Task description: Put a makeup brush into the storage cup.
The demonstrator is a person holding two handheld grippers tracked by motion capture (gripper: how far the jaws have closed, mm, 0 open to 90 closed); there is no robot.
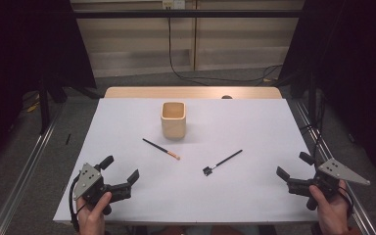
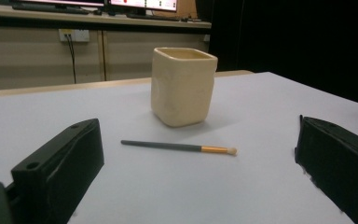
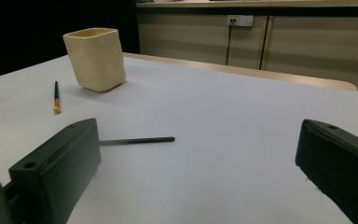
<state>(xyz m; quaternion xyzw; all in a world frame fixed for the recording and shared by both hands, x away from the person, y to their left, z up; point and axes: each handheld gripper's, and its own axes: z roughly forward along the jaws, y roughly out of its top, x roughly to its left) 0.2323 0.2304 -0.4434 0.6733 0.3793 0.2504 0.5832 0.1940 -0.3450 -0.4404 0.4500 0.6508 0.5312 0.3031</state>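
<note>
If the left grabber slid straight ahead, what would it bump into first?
Probably the gold-banded brush, lying crosswise between the left gripper's open jaws. The cream cup stands just behind it. How far off is hard to judge.

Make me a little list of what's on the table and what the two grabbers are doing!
Cup: cream square cup, upright, at the table's far middle
Brush one: gold-banded brush, lying flat, nearer than the cup
Brush two: black brush, lying flat, right of brush one, apart from it
Left gripper: open, holding nothing, near left corner
Right gripper: open, holding nothing, near right corner
Table: white table
</note>
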